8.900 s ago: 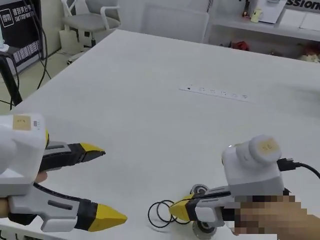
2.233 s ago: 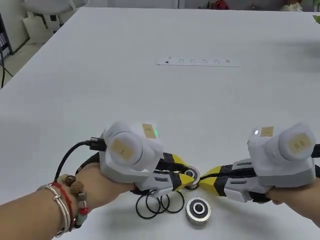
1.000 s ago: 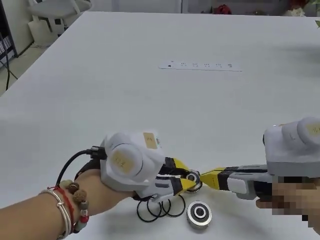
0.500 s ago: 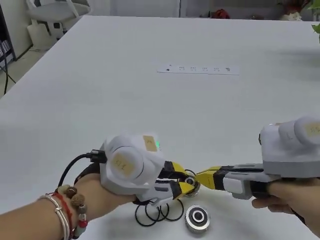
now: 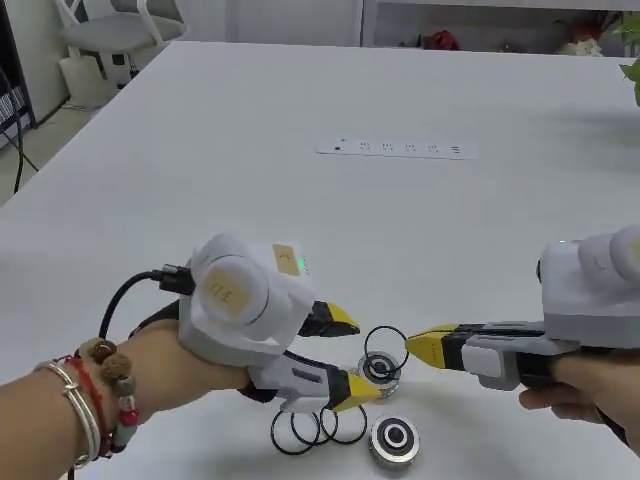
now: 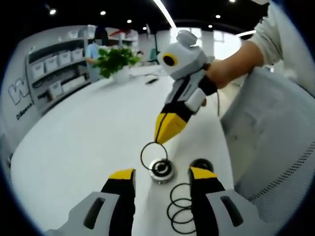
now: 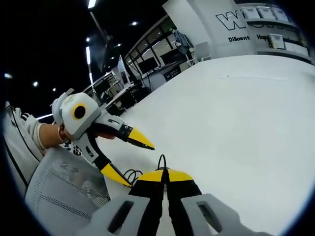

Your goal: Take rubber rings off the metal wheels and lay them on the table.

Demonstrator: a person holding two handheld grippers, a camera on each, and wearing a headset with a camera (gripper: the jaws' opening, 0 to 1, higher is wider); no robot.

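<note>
The broad white table (image 5: 200, 150) carries the work at its near edge. The left gripper (image 5: 352, 357) waits with jaws spread, just left of a small silver metal wheel (image 5: 380, 369). The right gripper (image 5: 416, 346) is pinched shut on a thin black rubber ring (image 5: 386, 346) just above that wheel. A ring removal seems in hand. Next, lay it by the near loose black rings (image 5: 320, 428) (a second wheel (image 5: 395, 438) crowds their right). A white power strip (image 5: 395, 150) lies far off.

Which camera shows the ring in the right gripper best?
The left gripper view: the ring shows as a whole loop hanging from the right gripper, close to a wheel. The head view shows it smaller, overlapping the wheel. The right gripper view catches a sliver between its jaws.
</note>
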